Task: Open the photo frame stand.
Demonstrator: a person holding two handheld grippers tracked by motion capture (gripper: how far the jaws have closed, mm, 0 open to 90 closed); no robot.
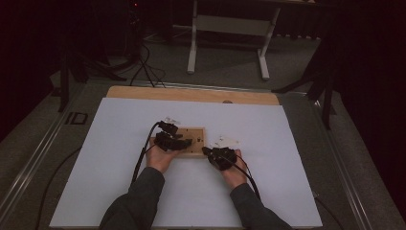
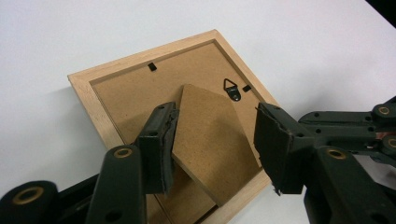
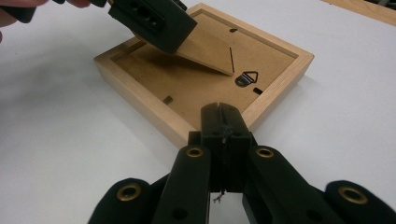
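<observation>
the landmark here is the wooden picture frame (image 1: 189,140), which lies face down near the middle of the white sheet (image 1: 119,191) so that its brown backing board (image 2: 126,100) faces up and can be worked on. on the frame's left side, the left gripper (image 1: 172,139) reaches in over the backing, its jaws standing apart on either side of the fold-out stand (image 2: 210,135), a cardboard leg hinged to the board near the triangular hanger (image 2: 232,88); one pad (image 2: 161,140) sits against the stand's edge while the other is clear of it, so nothing is clamped. the stand is tilted up off the backing (the right gripper view shows daylight and shadow under it), which suggests the left hand is there to swing the leg out or fold it flat. small black tabs (image 2: 152,66) along the inner rim keep the backing seated, probably why the board stays put as the leg lifts. at the frame's right side, the right gripper (image 3: 223,123) has its jaws pressed together with nothing between them, the tips resting against the frame's outer rim, most likely as a stop that keeps the light frame from sliding across the sheet.
</observation>
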